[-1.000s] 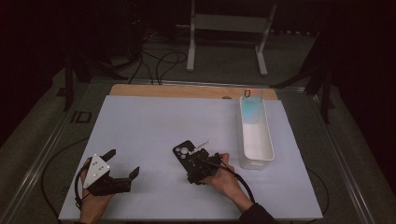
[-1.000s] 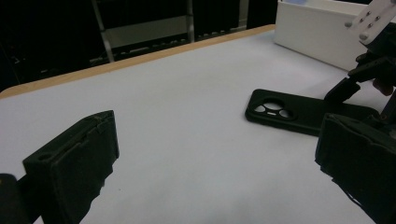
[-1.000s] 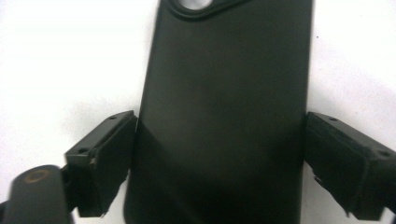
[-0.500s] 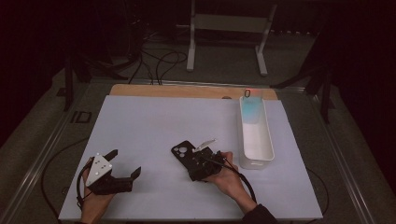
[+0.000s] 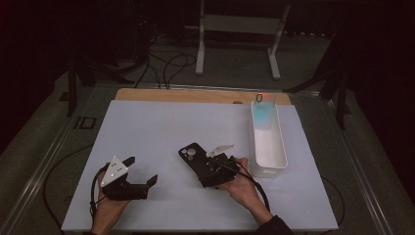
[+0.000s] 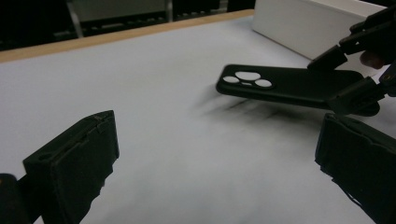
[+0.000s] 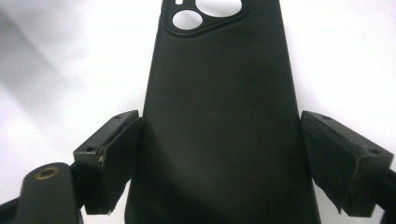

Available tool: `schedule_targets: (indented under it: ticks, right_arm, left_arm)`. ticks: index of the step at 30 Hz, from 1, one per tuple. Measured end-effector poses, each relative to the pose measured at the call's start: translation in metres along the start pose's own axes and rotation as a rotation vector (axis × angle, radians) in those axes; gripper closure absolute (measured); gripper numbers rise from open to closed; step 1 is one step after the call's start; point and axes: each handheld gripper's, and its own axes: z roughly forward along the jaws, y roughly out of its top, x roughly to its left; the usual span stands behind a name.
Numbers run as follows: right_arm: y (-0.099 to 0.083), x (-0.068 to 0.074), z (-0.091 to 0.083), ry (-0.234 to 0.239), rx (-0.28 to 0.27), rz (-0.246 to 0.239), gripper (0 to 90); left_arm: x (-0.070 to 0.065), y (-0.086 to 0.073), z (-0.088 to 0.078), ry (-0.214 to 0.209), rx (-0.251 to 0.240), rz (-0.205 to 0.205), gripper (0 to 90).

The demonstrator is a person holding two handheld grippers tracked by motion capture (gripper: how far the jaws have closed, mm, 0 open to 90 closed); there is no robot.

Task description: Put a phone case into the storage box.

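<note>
A black phone case (image 5: pixel 192 154) with round camera cutouts lies near the middle of the white mat, its back facing up. My right gripper (image 5: pixel 201 171) is shut on its near end. In the right gripper view the two pads (image 7: pixel 119 140) press the long sides of the case (image 7: pixel 219 107). In the left gripper view the case (image 6: pixel 285 84) hangs slightly above the mat with a shadow under it. My left gripper (image 5: pixel 143 170) stands open at the lower left, well short of the case, nothing between its jaws (image 6: pixel 215 154).
A long white tray (image 5: pixel 284 161) stands just right of the right hand, with a pale blue-green object (image 5: pixel 263 115) at its far end. A wooden strip (image 5: pixel 195 95) borders the mat's far edge. Cables and a metal stand lie beyond the table.
My left gripper has shifted a little to the right, toward the case. The right gripper and the case have barely moved.
</note>
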Motion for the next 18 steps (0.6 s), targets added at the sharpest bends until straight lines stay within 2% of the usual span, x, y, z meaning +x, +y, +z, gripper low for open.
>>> schedule_targets:
  ticks: [4,8,11,14,18]
  right_arm:
    - [0.002,0.000,-0.009,0.012,-0.056,-0.009,15.1]
    - [0.003,0.002,-0.015,0.017,-0.093,-0.018,15.1]
    - [0.005,0.006,-0.024,0.036,-0.144,-0.038,15.0]
    - [0.006,0.008,-0.027,0.042,-0.172,-0.044,15.0]
    - [0.007,0.013,-0.032,0.055,-0.213,-0.060,15.0]
  left_arm:
    - [-0.004,0.010,0.013,-0.032,0.020,-0.030,0.2]
    - [-0.007,0.019,0.022,-0.050,0.031,-0.038,0.2]
    - [-0.011,0.030,0.031,-0.067,0.031,-0.044,0.3]
    - [-0.013,0.035,0.036,-0.079,0.032,-0.052,0.8]
    - [-0.019,0.044,0.045,-0.117,0.027,-0.075,3.2]
